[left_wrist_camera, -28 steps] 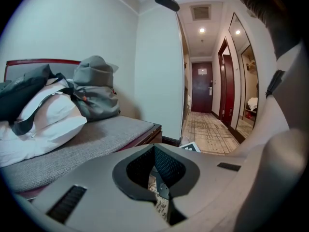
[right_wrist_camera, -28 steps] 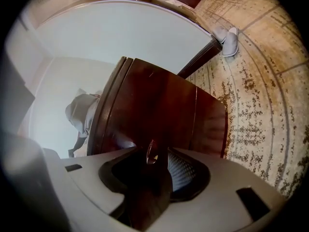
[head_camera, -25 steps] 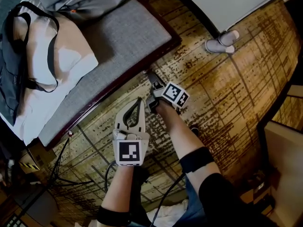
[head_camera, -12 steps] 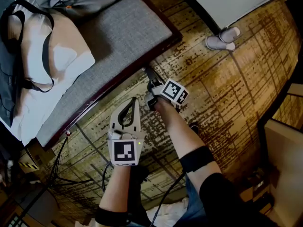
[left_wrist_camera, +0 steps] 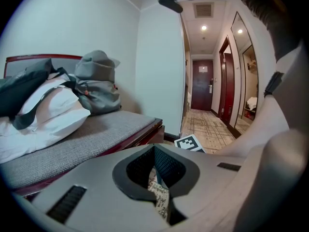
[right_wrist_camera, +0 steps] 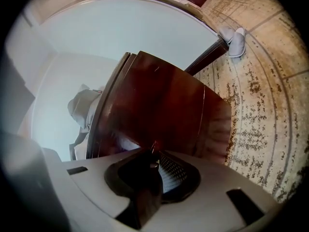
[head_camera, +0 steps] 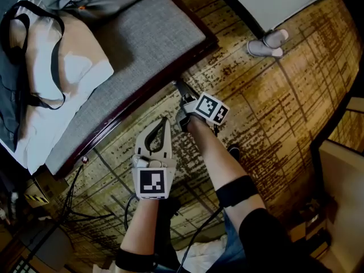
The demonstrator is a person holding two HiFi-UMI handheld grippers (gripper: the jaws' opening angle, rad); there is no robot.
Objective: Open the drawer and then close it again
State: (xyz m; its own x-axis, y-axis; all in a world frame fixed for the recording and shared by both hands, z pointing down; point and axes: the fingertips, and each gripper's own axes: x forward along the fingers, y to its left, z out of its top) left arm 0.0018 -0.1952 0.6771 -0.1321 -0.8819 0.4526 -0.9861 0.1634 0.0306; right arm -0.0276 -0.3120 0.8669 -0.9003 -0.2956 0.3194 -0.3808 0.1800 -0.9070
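Right tool (head_camera: 180, 92) — just narrowed, tight on the drawer handle (right_wrist_camera: 153, 146); left tool (head_camera: 165, 123) fully shut, empty.

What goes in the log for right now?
phase: grasping | right gripper: jaws just closed on drawer front, dark wood between them | left gripper: shut, empty, over carpet

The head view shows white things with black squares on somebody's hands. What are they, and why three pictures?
They are hand-held grippers, tools with two fingers for pinching. The head view comes from a camera on the person's head, looking down. The other two come from cameras riding on each gripper. The left gripper is shut and empty, above the floor. On the right gripper, the fingers have just closed on a dark piece of the wooden drawer front under the bed, where a pillow lies.
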